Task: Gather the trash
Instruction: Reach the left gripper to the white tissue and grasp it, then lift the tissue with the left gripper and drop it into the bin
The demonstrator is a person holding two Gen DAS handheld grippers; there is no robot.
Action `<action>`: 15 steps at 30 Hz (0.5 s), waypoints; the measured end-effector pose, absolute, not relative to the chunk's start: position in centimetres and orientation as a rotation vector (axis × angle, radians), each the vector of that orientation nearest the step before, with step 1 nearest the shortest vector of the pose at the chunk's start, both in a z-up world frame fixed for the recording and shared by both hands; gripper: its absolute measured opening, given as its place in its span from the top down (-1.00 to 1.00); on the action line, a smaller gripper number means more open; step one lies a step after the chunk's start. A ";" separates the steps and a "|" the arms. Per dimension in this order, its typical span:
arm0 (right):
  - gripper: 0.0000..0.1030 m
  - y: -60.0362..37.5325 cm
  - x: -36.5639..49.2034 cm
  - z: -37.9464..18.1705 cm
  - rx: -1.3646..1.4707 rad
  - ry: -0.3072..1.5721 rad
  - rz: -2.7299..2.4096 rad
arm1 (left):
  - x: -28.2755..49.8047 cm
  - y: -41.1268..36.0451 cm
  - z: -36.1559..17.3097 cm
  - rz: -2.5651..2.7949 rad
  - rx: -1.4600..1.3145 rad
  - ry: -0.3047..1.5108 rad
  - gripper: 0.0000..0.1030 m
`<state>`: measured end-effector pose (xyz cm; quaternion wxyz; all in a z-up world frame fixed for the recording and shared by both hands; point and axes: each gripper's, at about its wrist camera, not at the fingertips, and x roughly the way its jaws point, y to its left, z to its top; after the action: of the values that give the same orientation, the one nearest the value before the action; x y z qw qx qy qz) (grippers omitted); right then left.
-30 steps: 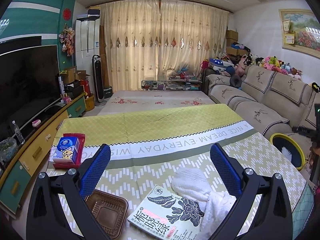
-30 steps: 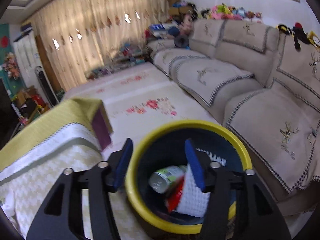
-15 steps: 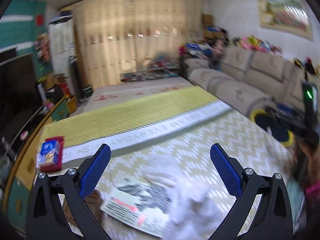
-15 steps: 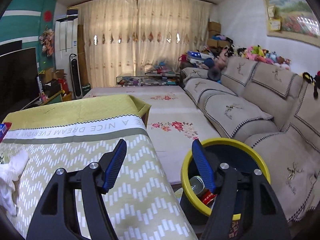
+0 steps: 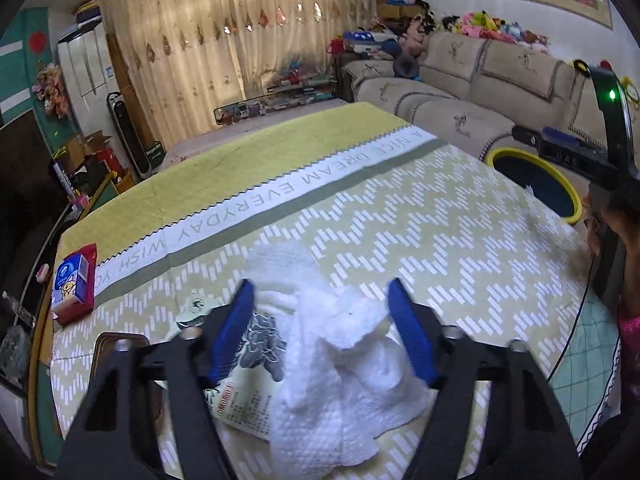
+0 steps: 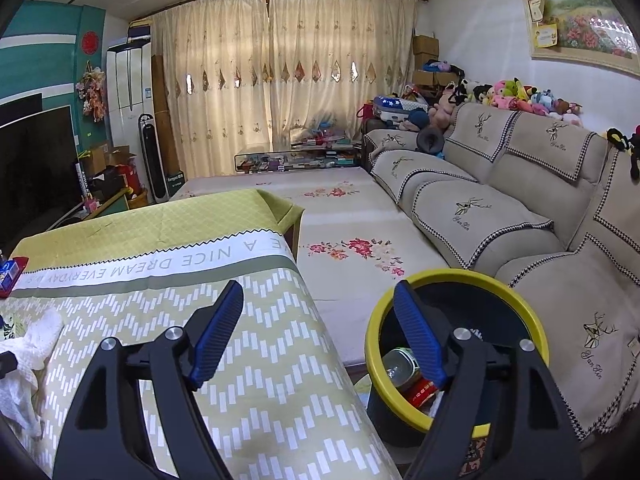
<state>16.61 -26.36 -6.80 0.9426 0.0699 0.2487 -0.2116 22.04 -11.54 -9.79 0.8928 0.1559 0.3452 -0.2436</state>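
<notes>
The left claw (image 5: 320, 328) hangs low over the near edge of the table (image 5: 440, 216), its blue fingers (image 5: 234, 328) spread to either side of a crumpled white paper towel (image 5: 340, 364), not pinching it. The towel lies partly on a magazine (image 5: 244, 396), with a brown tray (image 5: 116, 344) toward the near left corner and a tissue pack (image 5: 74, 280) along the left edge. The right claw (image 6: 320, 332) is spread and empty, hovering off the table's right edge above the yellow-rimmed bin (image 6: 460, 280), which holds a can (image 6: 400, 364) and red wrapper (image 6: 422, 392).
</notes>
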 end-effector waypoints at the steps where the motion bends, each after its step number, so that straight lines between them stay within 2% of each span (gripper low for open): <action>1: -0.43 -26.5 16.6 -6.8 0.148 0.508 -0.430 | 22.0 -11.8 -10.1 -0.508 0.336 0.728 -0.02; 3: -0.43 -26.6 16.6 -6.9 0.158 0.509 -0.428 | 22.0 -12.1 -10.4 -0.510 0.348 0.744 0.24; 5: -0.43 -26.8 16.6 -6.9 0.168 0.510 -0.427 | 21.9 -12.4 -10.6 -0.509 0.358 0.753 0.43; 6: -0.43 -27.0 16.6 -6.8 0.171 0.511 -0.426 | 21.8 -12.6 -10.6 -0.509 0.361 0.754 0.64; 8: -0.43 -27.1 16.6 -6.9 0.175 0.510 -0.424 | 21.8 -12.7 -10.5 -0.509 0.366 0.753 0.81; 15: -0.43 -27.5 16.3 -6.8 0.187 0.503 -0.415 | 21.7 -12.8 -7.3 -0.529 0.333 0.710 0.87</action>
<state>16.31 -27.49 -6.79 0.9429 0.0918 0.2468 -0.2037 21.67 -12.84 -7.34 0.8902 0.1606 0.3418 -0.2548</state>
